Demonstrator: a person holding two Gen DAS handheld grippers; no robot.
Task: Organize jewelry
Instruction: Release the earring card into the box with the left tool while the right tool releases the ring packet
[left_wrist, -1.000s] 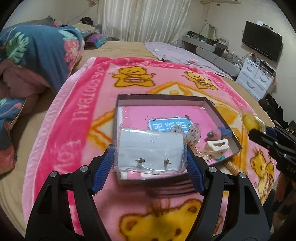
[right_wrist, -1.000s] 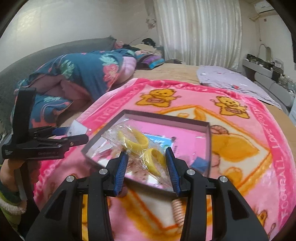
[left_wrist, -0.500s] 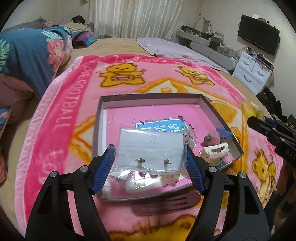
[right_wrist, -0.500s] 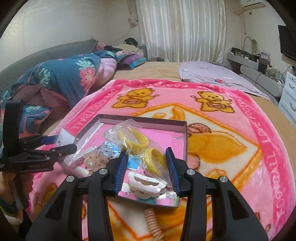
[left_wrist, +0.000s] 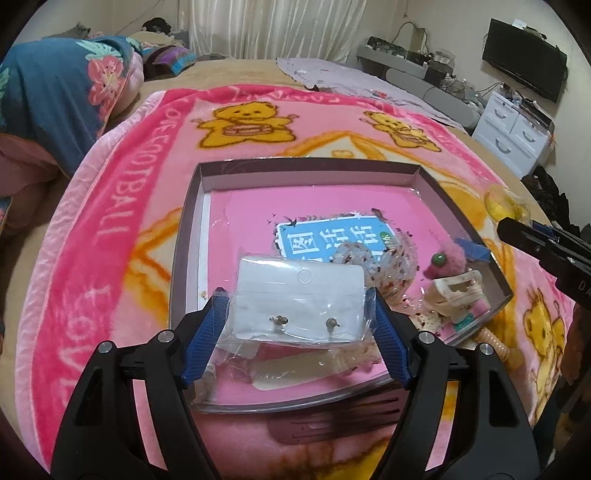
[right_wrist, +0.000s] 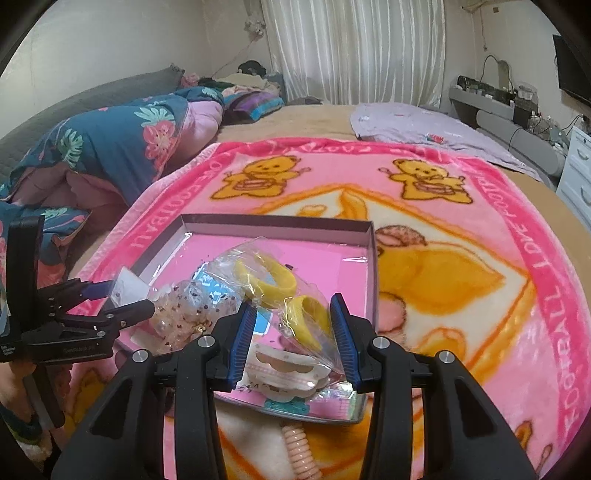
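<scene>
Gripping crosswise, the left tongs (left_wrist: 297, 317) hold the earring card (left_wrist: 299, 295); the right tongs (right_wrist: 291, 325) pinch a bangle bag (right_wrist: 280, 291).

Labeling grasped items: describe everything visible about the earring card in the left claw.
The earring card is a white rectangular card with rounded corners and a round hang hole near its top, sealed in a crinkled clear plastic sleeve. Two small metal studs sit low on it. The left claw pinches its side edges, holding it above the tray.
</scene>
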